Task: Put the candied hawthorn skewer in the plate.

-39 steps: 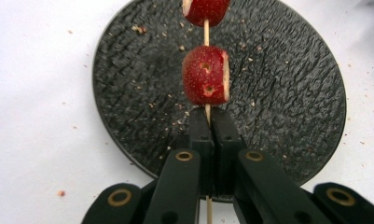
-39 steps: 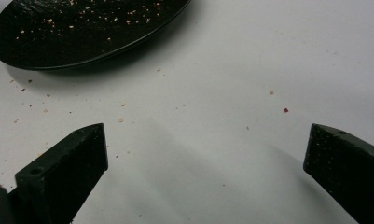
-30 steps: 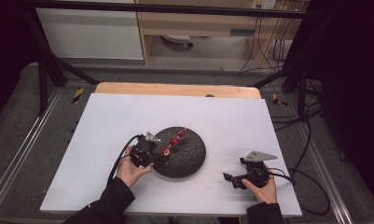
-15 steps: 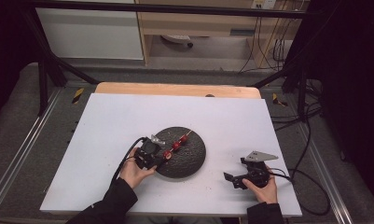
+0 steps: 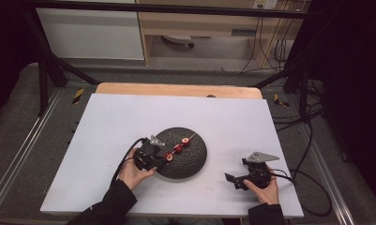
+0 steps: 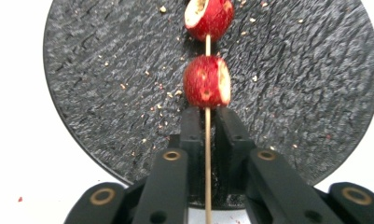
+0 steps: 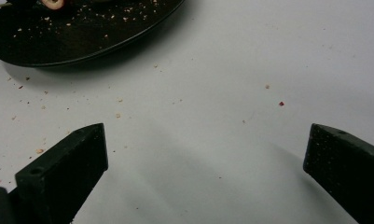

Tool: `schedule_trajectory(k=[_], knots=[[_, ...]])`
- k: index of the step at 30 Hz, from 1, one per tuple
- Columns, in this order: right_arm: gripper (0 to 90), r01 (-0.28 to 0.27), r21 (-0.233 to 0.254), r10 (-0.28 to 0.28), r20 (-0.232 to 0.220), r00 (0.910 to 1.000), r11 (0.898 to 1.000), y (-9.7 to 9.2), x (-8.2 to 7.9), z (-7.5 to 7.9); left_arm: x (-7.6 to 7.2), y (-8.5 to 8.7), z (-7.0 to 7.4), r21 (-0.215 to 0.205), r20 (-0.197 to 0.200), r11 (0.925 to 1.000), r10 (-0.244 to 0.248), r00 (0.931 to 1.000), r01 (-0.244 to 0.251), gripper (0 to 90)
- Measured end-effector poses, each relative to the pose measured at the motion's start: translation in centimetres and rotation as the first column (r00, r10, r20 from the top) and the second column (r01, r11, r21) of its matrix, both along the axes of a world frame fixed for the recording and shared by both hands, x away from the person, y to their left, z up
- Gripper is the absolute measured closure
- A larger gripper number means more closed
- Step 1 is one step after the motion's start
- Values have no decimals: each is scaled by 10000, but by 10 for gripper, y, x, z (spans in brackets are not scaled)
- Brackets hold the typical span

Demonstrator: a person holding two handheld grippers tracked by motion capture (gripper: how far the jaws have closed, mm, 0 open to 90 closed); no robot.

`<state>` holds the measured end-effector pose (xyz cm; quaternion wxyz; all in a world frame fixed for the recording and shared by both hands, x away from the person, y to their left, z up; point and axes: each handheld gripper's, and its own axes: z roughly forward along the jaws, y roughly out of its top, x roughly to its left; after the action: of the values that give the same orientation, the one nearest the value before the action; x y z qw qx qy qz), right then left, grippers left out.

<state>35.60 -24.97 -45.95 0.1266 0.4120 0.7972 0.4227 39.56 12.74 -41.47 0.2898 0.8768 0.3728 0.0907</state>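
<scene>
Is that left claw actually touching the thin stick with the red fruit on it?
Touching. In the left gripper view the left gripper has both black jaws closed against the skewer, which runs up between them to the red fruit pieces.

A round plate [image 5: 190,159] lies on the worktop [image 5: 120,122] a little toward its near side, with a skewer [image 5: 180,146] carrying fruit pieces [image 6: 206,82] slanting over its left half. The left tongs [image 5: 161,158] sit at the plate's left rim, closed around the skewer's near end. The right tongs [image 5: 232,180] rest on the worktop well to the plate's right, near the front edge, jaws spread wide.
</scene>
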Motion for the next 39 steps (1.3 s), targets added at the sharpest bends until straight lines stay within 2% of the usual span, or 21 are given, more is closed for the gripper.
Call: schedule_trajectory(k=[4,6,10,13,16,19,21,22,24,27,32,34,39], knots=[[6,11,5,-11,-21,10000,10000,0,0,0,-5,8,9,-431,414,9989,-172,9990,190,674],[6,7,17,-7,-22,10000,10000,0,0,0,-7,14,12,-511,630,9982,-267,9977,299,575],[6,10,26,-10,8,10000,10000,0,0,0,-10,27,16,-718,785,9962,-445,9959,502,397],[6,39,67,-39,-16,10000,10000,0,0,1,-13,39,15,-735,1056,9953,-547,9929,626,291],[6,61,67,-61,-61,10000,10000,0,0,1,-15,47,14,-765,1070,9954,-501,9930,584,206],[6,64,47,-63,-62,10000,10000,-1,0,1,-20,66,10,-822,1064,9957,-326,9938,415,118],[6,70,46,-69,-66,10000,10000,-1,0,1,-21,70,8,-751,1110,9967,-212,9936,297,96],[6,77,40,-77,-79,9999,10000,-1,0,1,-23,79,6,-641,1194,9979,-17,9928,94,88],[6,94,30,-94,-62,9999,10000,0,0,1,-25,89,3,-654,1295,9978,27,9916,58,67],[6,81,-41,-81,-81,9999,10000,0,0,0,-29,102,0,-1008,1374,9949,239,9902,-100,61],[6,62,-91,-63,-70,10000,9999,0,0,0,-35,125,-8,-1473,1642,9880,705,9839,-462,61],[6,69,-83,-69,-110,9999,9999,0,0,0,-37,133,-14,-1578,1706,9853,918,9810,-648,61],[6,58,-220,-60,-89,9999,9997,0,0,-1,-43,148,-27,-1755,1678,9809,1142,9792,-843,61]])
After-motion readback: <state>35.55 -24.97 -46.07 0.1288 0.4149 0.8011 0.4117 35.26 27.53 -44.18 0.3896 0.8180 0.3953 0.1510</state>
